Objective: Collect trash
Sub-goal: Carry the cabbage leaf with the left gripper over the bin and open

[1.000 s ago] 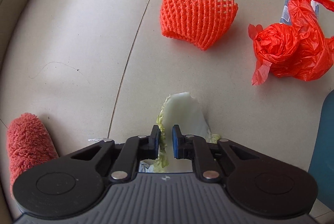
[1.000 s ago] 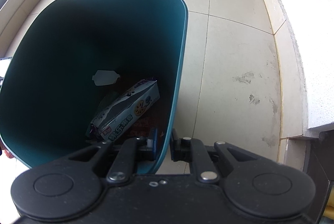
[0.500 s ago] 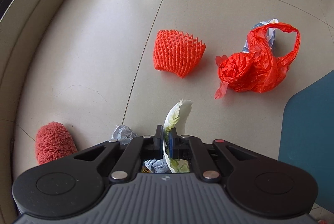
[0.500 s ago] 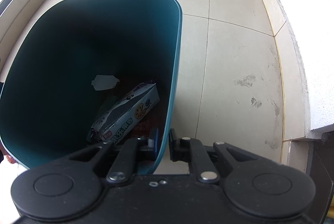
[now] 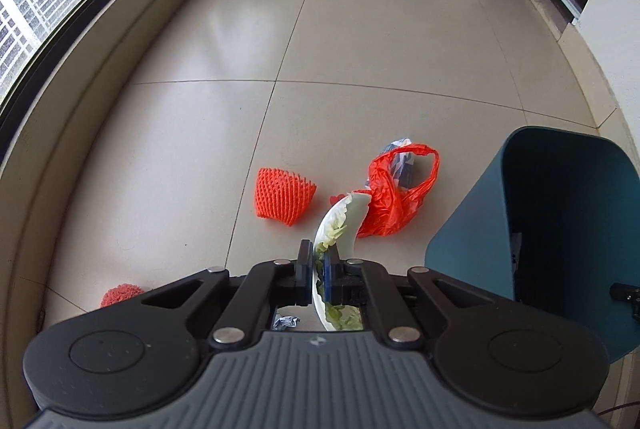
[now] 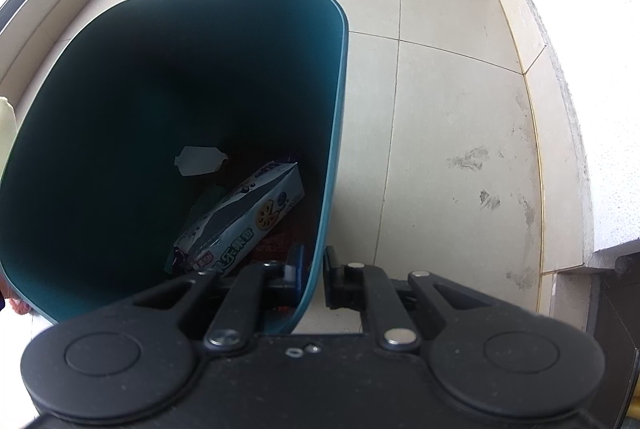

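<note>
The teal trash bin (image 6: pixel 168 117) stands with its right wall pinched between the jaws of the right gripper (image 6: pixel 311 271), which are nearly closed on the thin plastic – one pad inside the bin, one outside. Deep in the bin, just ahead and left of those jaws, lies a pale blue snack box (image 6: pixel 248 217) with a biscuit printed on it, tilted on end, and beyond it a small white scrap (image 6: pixel 200 161) against the far wall. Something dark reddish sits beneath the box, too shadowed to name.

The left gripper (image 5: pixel 317 265) has its jaws clamped on a cabbage leaf (image 5: pixel 344 221), whose white rib curves up and forward past the fingertips while the green frill hangs behind them. Ahead of the jaws on the tiled floor (image 5: pixel 360 49) lie an orange foam fruit net (image 5: pixel 284 201), slightly left, and a crumpled red plastic bag (image 5: pixel 396 197), slightly right, partly hidden behind the leaf – a blue-and-white wrapper (image 5: pixel 400 153) pokes out at its far side. The bin appears to the right of these jaws, its lower edge cut off by the gripper body. Left of the gripper a fuzzy red thing (image 5: pixel 120 295) is half covered, and a crumpled bit of foil or plastic (image 5: pixel 286 321) shows below the jaws, hard to make out.
</note>
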Demonstrator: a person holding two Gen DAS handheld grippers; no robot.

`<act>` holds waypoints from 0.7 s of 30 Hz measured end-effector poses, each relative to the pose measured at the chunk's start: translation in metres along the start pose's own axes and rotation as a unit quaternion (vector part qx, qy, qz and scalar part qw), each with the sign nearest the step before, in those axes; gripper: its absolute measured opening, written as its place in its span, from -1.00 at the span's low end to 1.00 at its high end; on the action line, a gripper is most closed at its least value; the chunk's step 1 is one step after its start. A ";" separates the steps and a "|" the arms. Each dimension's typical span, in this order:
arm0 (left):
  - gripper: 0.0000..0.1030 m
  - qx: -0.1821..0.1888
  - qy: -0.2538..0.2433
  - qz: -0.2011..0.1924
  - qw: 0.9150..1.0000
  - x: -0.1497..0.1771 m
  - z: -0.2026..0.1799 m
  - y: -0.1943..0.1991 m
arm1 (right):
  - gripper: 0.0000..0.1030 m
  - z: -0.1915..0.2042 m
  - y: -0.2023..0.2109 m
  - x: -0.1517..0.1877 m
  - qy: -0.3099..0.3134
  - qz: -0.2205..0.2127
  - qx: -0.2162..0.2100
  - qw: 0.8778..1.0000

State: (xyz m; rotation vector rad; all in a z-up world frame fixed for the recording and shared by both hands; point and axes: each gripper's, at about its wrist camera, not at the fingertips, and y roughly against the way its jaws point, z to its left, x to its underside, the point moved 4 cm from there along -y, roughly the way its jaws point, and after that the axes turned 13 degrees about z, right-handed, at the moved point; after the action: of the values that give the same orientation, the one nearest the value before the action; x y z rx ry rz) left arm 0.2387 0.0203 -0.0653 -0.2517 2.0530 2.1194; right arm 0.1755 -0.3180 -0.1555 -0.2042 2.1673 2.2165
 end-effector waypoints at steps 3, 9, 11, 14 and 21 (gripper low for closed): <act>-0.91 0.020 -0.021 -0.017 0.999 -0.002 -0.024 0.030 | -0.83 0.000 -0.001 0.001 0.003 -0.001 -0.001 1.000; -0.91 0.066 -0.072 -0.044 0.994 -0.007 -0.093 0.069 | -0.82 -0.004 0.001 0.003 -0.002 0.002 -0.012 1.000; -0.91 0.074 -0.092 -0.045 0.992 -0.007 -0.119 0.072 | -0.81 -0.003 0.002 0.003 0.001 0.002 -0.010 1.000; -0.91 0.078 -0.119 -0.035 0.989 -0.004 -0.156 0.059 | -0.81 -0.003 0.002 0.003 0.005 0.001 -0.011 1.000; -0.91 0.063 -0.139 0.032 0.988 0.003 -0.205 -0.005 | -0.79 -0.003 0.003 0.003 0.006 -0.002 -0.019 1.000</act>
State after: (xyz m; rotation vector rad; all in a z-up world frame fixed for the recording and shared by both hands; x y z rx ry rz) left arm 0.2359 -0.1839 -0.0776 0.1232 2.0408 1.9219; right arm 0.1724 -0.3217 -0.1524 -0.2244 2.1309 2.2613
